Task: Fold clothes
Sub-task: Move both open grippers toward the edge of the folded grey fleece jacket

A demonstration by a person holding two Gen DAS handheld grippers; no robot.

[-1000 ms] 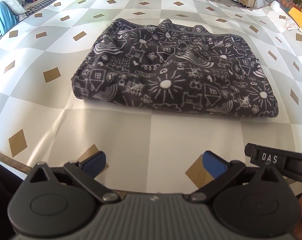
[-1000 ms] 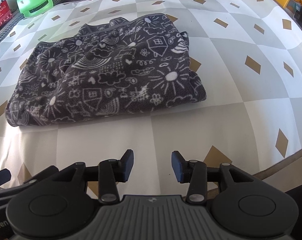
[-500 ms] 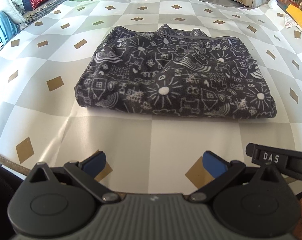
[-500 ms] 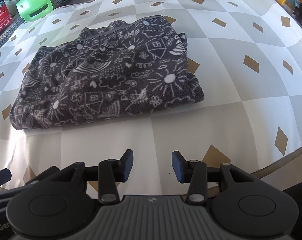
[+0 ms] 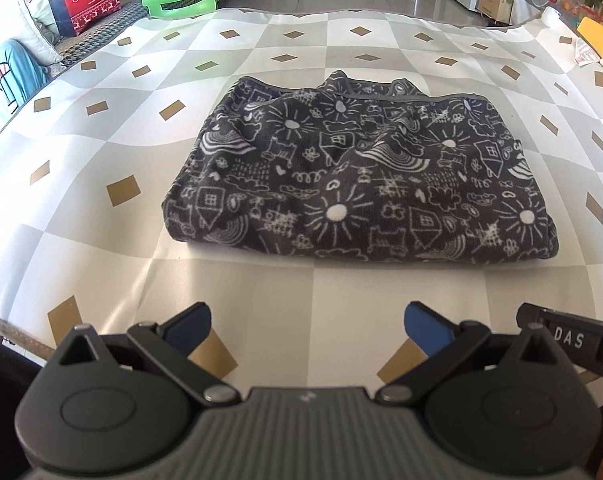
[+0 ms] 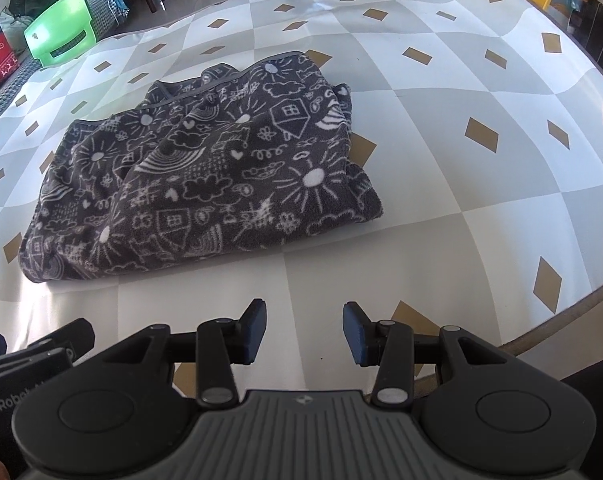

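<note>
Lying flat on the grey-and-white checked tablecloth with gold diamonds (image 5: pixel 229 280), the folded dark grey fleece garment printed with white doodles (image 5: pixel 361 184) is sitting ahead of both claws, well apart from them, its long axis running across the left view. Left gripper (image 5: pixel 307 322) is hanging wide open and empty, facing the garment's near folded edge about mid-length. Right gripper (image 6: pixel 304 330) is standing part open, empty, facing its right end, so neither is clearly nearer. Layers underneath and the far hem are hiding from view; the garment type is hard to tell.
</note>
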